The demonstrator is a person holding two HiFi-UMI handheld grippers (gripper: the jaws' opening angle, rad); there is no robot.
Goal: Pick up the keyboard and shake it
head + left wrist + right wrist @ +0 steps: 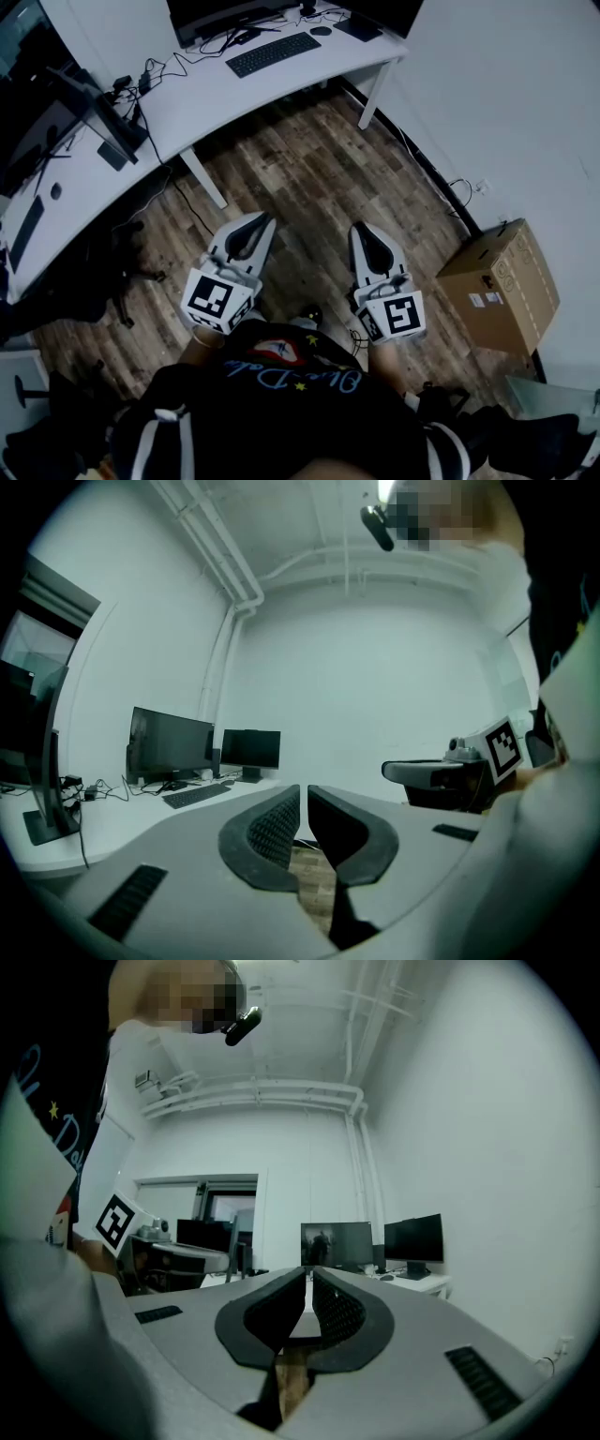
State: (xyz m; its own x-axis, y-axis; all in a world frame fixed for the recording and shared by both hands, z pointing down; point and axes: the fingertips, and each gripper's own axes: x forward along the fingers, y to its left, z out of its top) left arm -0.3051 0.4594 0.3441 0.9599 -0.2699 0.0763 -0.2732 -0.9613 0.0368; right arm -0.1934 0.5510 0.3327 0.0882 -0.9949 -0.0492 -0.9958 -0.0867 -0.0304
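Note:
A black keyboard (273,53) lies on the white desk (211,94) at the top of the head view, far ahead of both grippers. It also shows small in the left gripper view as the keyboard (197,795) in front of two monitors (172,745). My left gripper (262,219) and right gripper (360,228) hang side by side over the wooden floor, close to the person's body. Both are shut with nothing between the jaws. In the left gripper view the left gripper (304,790) points toward the desk; in the right gripper view the right gripper (309,1274) points at distant monitors.
A second white desk (66,192) with a monitor and cables runs along the left. A cardboard box (502,284) stands on the floor at the right by the wall. Bags and a chair base (112,272) sit on the floor at the left. Desk legs (202,178) stand ahead.

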